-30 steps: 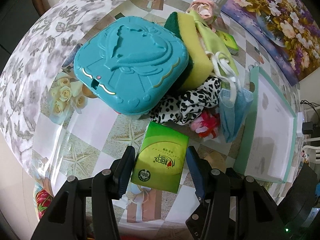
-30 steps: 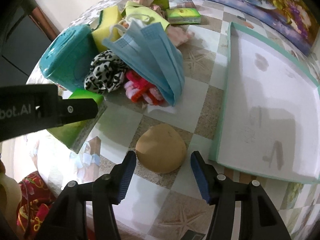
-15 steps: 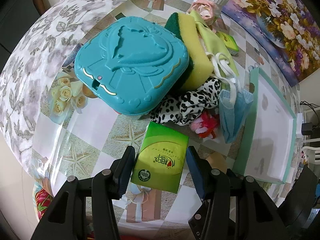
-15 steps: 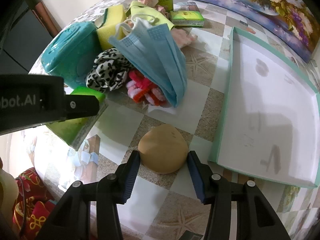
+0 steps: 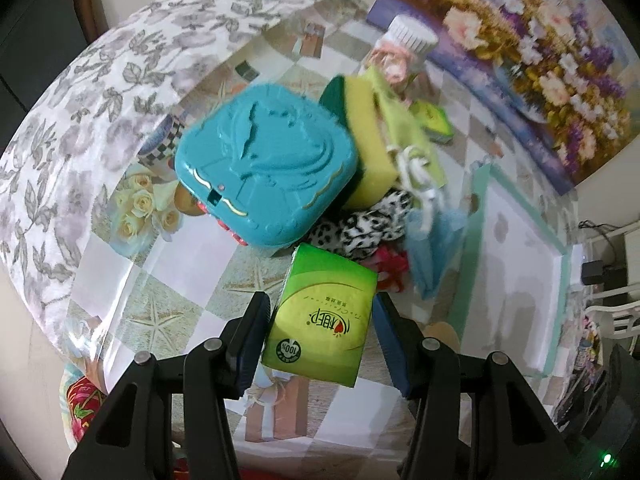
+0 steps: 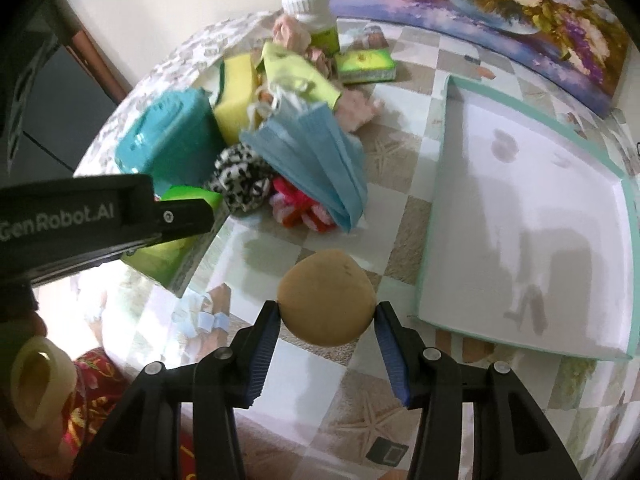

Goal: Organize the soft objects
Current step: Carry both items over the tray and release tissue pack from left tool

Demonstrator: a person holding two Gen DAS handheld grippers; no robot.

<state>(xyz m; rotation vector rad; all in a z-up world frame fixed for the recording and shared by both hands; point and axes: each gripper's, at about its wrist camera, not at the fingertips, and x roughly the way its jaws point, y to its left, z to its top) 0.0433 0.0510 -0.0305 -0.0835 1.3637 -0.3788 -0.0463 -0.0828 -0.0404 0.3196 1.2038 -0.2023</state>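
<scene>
Green tissue pack [image 5: 324, 316] pinched in left hand-held gripper [image 5: 320, 320]; tan round sponge [image 6: 326, 298] pinched in right hand-held gripper [image 6: 326, 320], near tray [image 6: 432, 240].

I am seeing open worktop [image 6: 404, 220] lying between the tan puff [image 6: 327, 298] in my right fingers and the white tray [image 6: 528, 216], whose raised teal rim is standing in the way. To the left, the heap of face mask [image 6: 316, 160], teal box [image 5: 264, 164] and sponge [image 5: 368, 148] is crowding the passage.
</scene>
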